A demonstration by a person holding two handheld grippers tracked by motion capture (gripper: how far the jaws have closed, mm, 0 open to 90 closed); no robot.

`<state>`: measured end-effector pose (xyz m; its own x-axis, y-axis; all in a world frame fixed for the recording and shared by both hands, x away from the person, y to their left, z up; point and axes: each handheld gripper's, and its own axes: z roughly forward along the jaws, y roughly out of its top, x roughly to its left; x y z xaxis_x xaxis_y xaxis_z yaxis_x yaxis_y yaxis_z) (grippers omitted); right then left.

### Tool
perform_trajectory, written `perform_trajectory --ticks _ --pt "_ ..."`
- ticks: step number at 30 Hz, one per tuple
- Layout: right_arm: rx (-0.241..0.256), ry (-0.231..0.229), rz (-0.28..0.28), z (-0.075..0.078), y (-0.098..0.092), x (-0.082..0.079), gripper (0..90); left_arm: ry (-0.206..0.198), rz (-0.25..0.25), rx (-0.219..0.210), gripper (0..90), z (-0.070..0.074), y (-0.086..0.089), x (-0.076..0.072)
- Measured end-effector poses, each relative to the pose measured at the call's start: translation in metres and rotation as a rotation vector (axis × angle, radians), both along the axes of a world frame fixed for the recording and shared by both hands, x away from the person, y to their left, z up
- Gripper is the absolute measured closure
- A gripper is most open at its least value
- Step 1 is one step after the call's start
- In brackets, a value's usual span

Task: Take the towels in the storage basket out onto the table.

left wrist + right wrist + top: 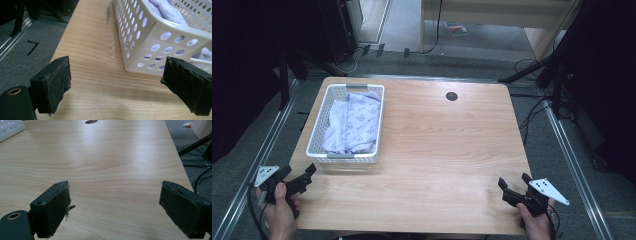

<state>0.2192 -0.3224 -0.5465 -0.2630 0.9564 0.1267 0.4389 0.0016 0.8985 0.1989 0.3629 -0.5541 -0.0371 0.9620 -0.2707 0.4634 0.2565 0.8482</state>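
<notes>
- high view has the white basket (347, 125) on the left part of the wooden table (447, 150), with a pale lilac printed cloth (354, 122) bundled inside it and reaching most of its length
- left gripper (302, 181) is held at the near left corner of the table, just short of the basket's near end; its jaws stand wide apart with nothing between them
- left gripper view puts the basket (150, 32) close ahead and to the right, its perforated corner almost level with the right jaw, and the cloth (165, 10) heaped over the rim line
- right gripper (514, 189) sits at the near right corner, well apart from the basket, jaws likewise spread wide and empty; its own view shows bare table (107, 165) and a corner of the basket (10, 128) far off
- cloth looks light, soft and limp, so it will likely sag and trail when lifted; a raised fold near the top of the heap seems the best place to pinch
- basket looks stiff and light and may slide if the cloth drags on it
</notes>
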Motion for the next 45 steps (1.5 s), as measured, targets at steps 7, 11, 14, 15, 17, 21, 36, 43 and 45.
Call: perform_trajectory --ticks 7,11,14,15,17,21,36,43,45 --pt "0.003 -0.004 -0.005 0.0 0.0 0.0 10.1 -0.009 -0.033 0.005 8.8 0.002 0.002 0.001" --pt "0.002 -0.002 -0.003 0.0 0.0 0.0 10.1 0.017 -0.013 0.028 13.0 0.01 -0.001 0.002" --pt "0.001 -0.001 -0.001 0.0 0.0 0.0 10.1 0.035 -0.044 0.024 14.1 0.024 -0.002 0.002" --pt "0.002 -0.002 -0.001 0.0 0.0 0.0 10.2 0.036 -0.051 0.025 14.0 0.03 -0.003 0.003" --pt "0.003 -0.002 -0.005 0.0 0.0 0.0 10.1 0.049 -0.075 0.044 12.1 0.043 -0.008 0.004" --pt "0.004 -0.005 -0.003 0.0 0.0 -0.001 10.2 0.072 -0.122 0.079 3.1 0.061 -0.017 0.008" --pt "0.008 -0.009 -0.003 0.0 -0.001 -0.002 10.1 0.296 -0.256 0.198 0.0 0.108 -0.059 0.082" --pt "0.009 -0.01 -0.002 0.0 -0.001 -0.002 10.2 0.365 -0.311 0.175 0.0 0.11 -0.071 0.107" --pt "0.008 -0.012 -0.003 0.0 -0.001 -0.002 10.2 0.389 -0.305 0.184 0.0 0.11 -0.074 0.12"
